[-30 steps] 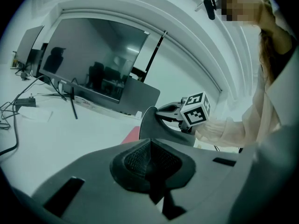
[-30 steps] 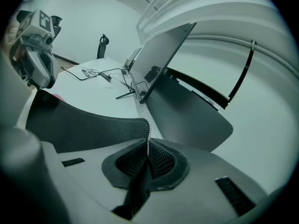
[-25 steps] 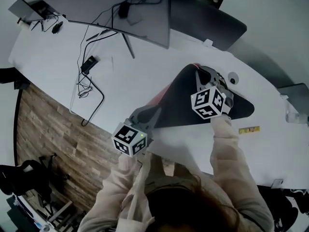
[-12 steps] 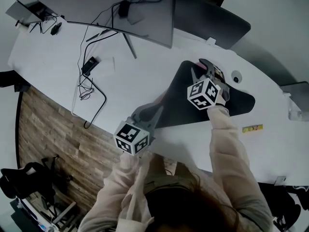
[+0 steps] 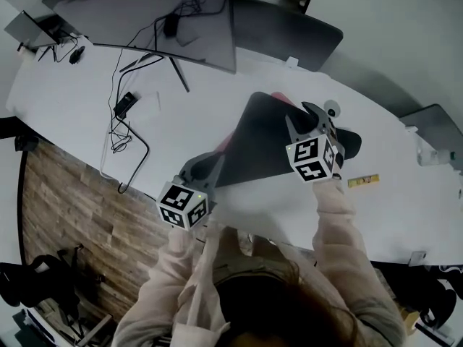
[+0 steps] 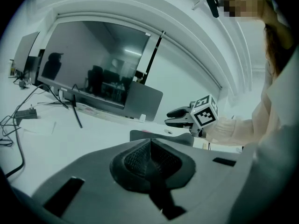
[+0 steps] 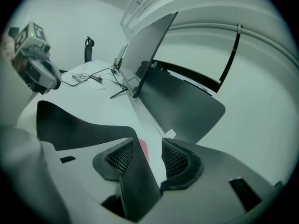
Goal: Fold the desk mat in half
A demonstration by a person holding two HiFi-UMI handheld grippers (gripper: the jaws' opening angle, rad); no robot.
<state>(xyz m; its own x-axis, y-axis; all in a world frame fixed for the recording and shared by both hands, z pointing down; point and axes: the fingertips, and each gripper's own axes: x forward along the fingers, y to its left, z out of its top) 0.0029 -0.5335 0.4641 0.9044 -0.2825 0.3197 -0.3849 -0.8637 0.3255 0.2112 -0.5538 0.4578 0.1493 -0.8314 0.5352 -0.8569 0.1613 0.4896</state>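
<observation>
Big white desk (image 5: 79, 100) fills the head view, with a wide monitor (image 5: 145, 20) along its far side and a dark divider panel (image 5: 289, 31) beside that. Right in front of the person lies the desk mat (image 5: 260, 139) – dark face up, a strip of pink underside (image 5: 226, 144) peeking out along its left edge. From the right gripper view the mat (image 7: 79, 125) arches up off the desk rather than lying flat.

Now the tools. The left gripper (image 5: 210, 166) sits at the mat's near left corner, and its own view shows the pads (image 6: 135, 155) pressed together with the dark sheet pinched between them – clenched on the mat. Over at the mat's far right end, the right gripper (image 5: 312, 116) has just been opening: its jaws stand apart, the mat's edge runs up between them and leans on the left pad (image 7: 119, 158), with a clear gap to the other pad. So that grip is released.

Smaller things: a tangle of cables (image 5: 126, 132) and a black adapter (image 5: 124, 105) on the left of the desk, and a little yellow label (image 5: 362, 181) just right of the mat.
</observation>
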